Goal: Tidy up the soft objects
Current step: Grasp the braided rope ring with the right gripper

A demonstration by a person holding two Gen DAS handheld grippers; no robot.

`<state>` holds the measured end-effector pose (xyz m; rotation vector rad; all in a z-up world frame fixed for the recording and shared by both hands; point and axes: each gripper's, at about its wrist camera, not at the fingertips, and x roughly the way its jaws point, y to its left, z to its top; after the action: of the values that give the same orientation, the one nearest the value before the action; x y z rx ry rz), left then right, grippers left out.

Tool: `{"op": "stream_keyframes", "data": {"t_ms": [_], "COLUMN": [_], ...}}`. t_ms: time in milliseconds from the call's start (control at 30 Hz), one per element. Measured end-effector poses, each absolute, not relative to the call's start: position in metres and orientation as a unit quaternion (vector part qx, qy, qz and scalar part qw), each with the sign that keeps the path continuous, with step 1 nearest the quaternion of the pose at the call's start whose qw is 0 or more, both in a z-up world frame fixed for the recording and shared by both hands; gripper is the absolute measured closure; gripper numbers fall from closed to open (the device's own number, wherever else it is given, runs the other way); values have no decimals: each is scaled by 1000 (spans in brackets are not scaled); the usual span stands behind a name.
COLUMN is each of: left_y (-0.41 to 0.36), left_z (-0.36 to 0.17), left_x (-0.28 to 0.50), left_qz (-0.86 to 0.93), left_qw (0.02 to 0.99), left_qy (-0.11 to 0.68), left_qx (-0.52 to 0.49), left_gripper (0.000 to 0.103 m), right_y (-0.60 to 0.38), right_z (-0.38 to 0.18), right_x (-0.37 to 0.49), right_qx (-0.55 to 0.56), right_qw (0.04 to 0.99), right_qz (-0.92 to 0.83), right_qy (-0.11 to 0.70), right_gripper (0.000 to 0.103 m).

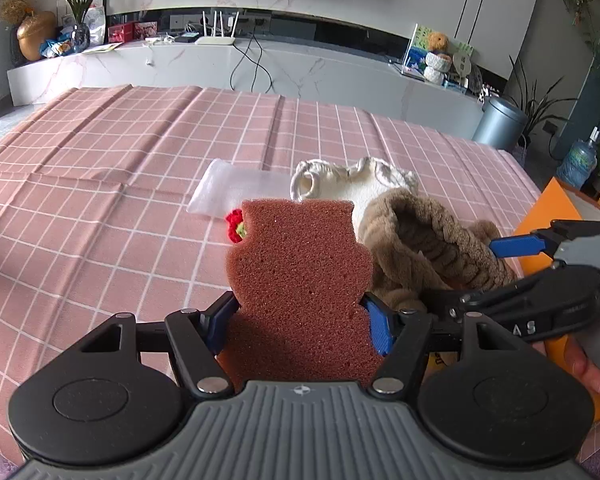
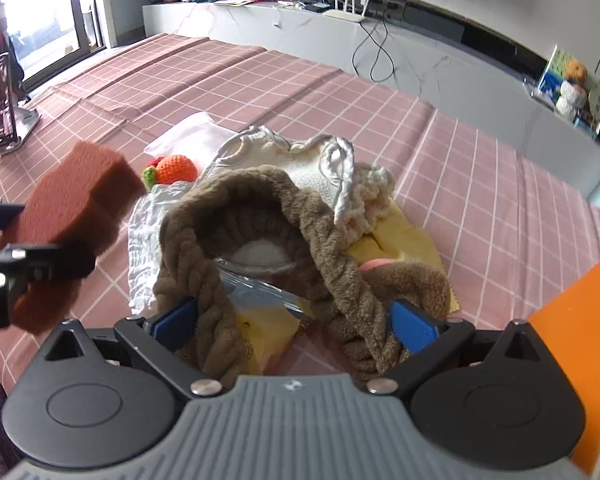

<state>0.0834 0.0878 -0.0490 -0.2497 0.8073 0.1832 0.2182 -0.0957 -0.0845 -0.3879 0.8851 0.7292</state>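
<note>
My left gripper (image 1: 300, 320) is shut on a brown-red sponge (image 1: 296, 272), lifted above the pink checked tablecloth (image 1: 120, 184). From the right wrist view that sponge (image 2: 72, 208) hangs at the left in the left gripper (image 2: 32, 238). My right gripper (image 2: 296, 320) stands wide open over the pile, and a brown plush twisted band (image 2: 260, 208) lies loosely between its fingers. The left wrist view shows the right gripper (image 1: 484, 274) at the band (image 1: 420, 240). A cream drawstring bag (image 2: 300, 160), a cream knit piece (image 2: 372, 196) and an orange crochet ball (image 2: 176, 170) lie behind the band.
A white muslin cloth (image 2: 144, 236), a yellow cloth (image 2: 400, 240) and a clear plastic bag (image 2: 260, 292) lie under the pile. An orange box (image 2: 580, 320) stands at the right. A phone on a stand (image 2: 0, 108) is at the far left. A hand (image 1: 584, 368) holds the right gripper.
</note>
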Motion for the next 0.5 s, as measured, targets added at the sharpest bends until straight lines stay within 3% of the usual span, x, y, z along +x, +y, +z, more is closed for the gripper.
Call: {"op": "stream_keyframes", "data": {"t_ms": [267, 333, 400, 500], "left_y": [84, 83, 83, 83], "left_z": [-61, -62, -62, -60], "left_x": [85, 84, 83, 81], "left_qz": [83, 81, 81, 79], "left_qw": [900, 900, 899, 899], "left_qy": [409, 409, 410, 409], "left_qx": [-126, -126, -128, -133], "left_gripper": [27, 27, 27, 27], "right_y": [-88, -89, -89, -93], "right_z": [-95, -93, -92, -91], "right_x": [223, 221, 215, 210], "right_qx": [-169, -171, -196, -191], "right_qw": [811, 814, 820, 818], "right_qz": [355, 353, 341, 347], "right_qy": [433, 429, 415, 416], "right_gripper": [4, 21, 53, 92]}}
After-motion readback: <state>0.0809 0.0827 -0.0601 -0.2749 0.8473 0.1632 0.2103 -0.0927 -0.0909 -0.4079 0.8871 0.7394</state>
